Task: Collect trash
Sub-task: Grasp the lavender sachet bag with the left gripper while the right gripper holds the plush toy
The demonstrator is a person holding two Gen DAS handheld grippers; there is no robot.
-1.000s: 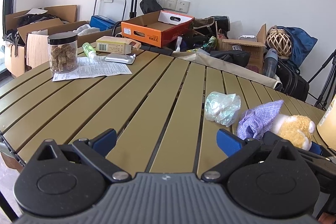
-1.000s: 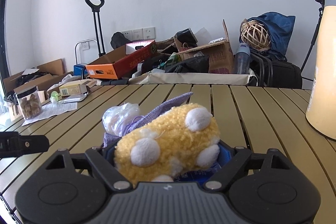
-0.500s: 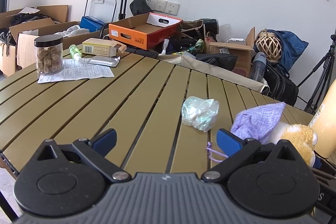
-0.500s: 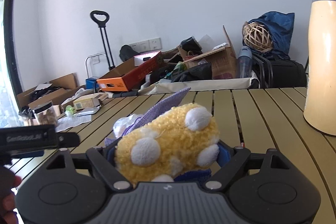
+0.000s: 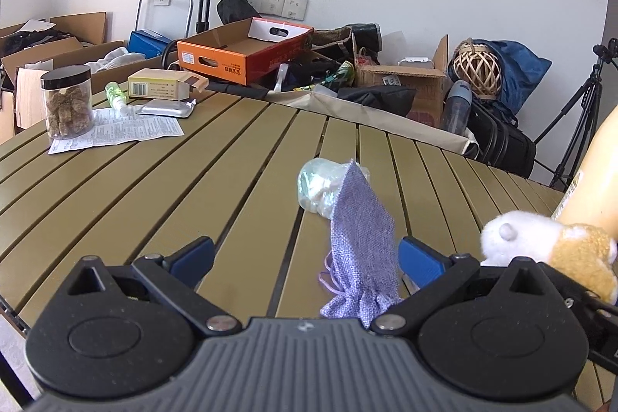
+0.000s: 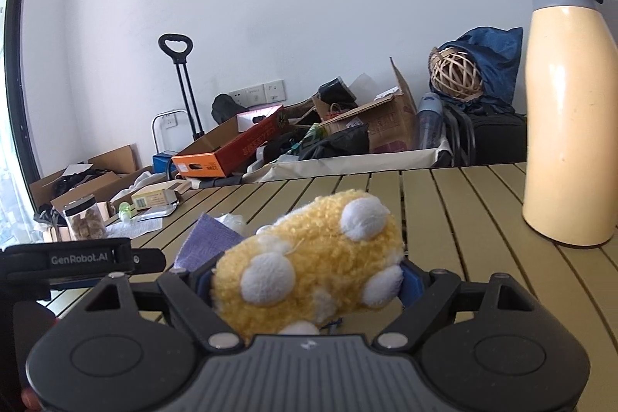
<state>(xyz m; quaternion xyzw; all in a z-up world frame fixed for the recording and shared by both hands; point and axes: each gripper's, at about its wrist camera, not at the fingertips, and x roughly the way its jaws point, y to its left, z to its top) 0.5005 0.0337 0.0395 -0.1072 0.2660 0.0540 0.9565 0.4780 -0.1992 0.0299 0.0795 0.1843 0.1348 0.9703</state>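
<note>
**Trash Wad Not Yet Picked Up, Plush Held**

At nine o'clock on the slatted table [image 5: 162, 188], far left in the left wrist view, a jar [image 5: 67, 102] stands on a printed sheet [image 5: 119, 130], with a small green bottle [image 5: 116, 94], a carton [image 5: 162, 88] and a foil pack [image 5: 167, 109] just beyond. None of these looks touched; whether any counts as trash cannot be told.

Toward twelve o'clock lies the likeliest target: a crumpled clear plastic wad [image 5: 318, 190], resting on the slats, free of either claw. A purple pouch [image 5: 363, 250] rises in front of it and partly hides it; the pouch hangs between the pads of the left gripper [image 5: 305, 257], whose jaws stand wide and released, pressing on nothing as far as can be seen.

At three o'clock the right gripper [image 6: 307, 282] is clenched on a yellow plush [image 6: 309, 257], pads squeezing both flanks. The pouch seems attached to or caught with the plush, though the join is hidden. A tall cream flask [image 6: 567, 126] stands upright beyond, well apart.

By my reading, collecting has barely begun: no bin or bag for trash is visible, the wad remains on the table, and the right claw is occupied by the plush. What is left is grasping the wad, probably with the free left claw, and carrying it off.
</note>
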